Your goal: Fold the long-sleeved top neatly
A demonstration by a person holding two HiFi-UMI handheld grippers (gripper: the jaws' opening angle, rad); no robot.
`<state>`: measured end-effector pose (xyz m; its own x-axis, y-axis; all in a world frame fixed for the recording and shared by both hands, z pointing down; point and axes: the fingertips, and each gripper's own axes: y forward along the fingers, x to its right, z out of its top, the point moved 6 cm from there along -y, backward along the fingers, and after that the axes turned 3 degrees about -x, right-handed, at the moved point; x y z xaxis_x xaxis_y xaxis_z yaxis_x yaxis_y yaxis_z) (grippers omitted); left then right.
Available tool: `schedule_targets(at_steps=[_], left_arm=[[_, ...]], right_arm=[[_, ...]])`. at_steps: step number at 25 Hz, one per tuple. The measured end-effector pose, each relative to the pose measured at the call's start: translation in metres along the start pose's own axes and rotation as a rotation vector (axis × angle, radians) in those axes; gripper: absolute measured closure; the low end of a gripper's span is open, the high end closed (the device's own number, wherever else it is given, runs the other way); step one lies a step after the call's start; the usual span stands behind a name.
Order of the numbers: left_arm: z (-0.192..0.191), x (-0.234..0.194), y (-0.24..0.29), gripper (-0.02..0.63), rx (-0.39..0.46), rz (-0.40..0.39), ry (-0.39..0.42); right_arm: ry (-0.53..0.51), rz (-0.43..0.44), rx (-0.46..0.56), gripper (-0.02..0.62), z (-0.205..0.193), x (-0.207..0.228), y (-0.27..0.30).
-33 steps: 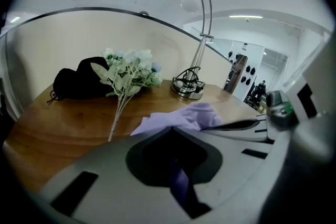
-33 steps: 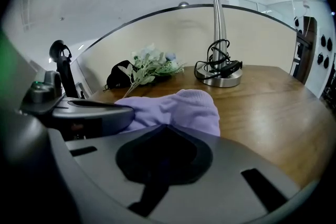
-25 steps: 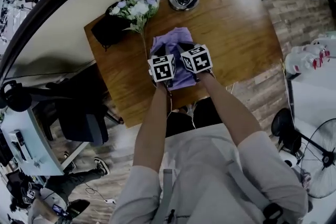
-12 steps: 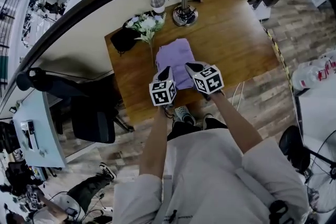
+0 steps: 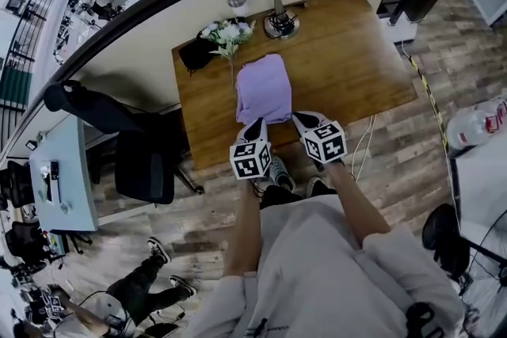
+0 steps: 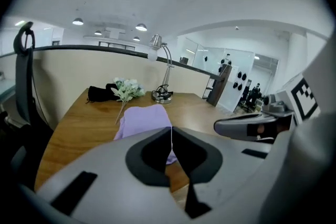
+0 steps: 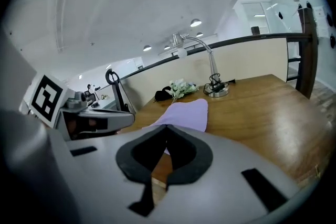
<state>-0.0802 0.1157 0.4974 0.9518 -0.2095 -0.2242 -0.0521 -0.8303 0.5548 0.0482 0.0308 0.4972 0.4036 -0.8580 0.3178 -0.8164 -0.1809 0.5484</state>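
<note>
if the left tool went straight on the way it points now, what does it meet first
Most likely the near edge of the folded purple top on the wooden table, straight ahead of the left tool, though depth is unclear.

Head looks down — gripper views share table (image 5: 348, 59).

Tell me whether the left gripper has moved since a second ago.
Yes. The left gripper has drawn back off the folded top to the table's near edge.
</note>
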Motion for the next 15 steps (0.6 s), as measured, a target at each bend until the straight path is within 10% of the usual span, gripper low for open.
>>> schedule_targets(at_steps=[15], left_arm=[[-0.031,0.054,-0.065,0.581,0.07,0.061,0.088]], right_arm=[[-0.043,0.022,0.115,0.589,-0.034,-0.033,-0.07]])
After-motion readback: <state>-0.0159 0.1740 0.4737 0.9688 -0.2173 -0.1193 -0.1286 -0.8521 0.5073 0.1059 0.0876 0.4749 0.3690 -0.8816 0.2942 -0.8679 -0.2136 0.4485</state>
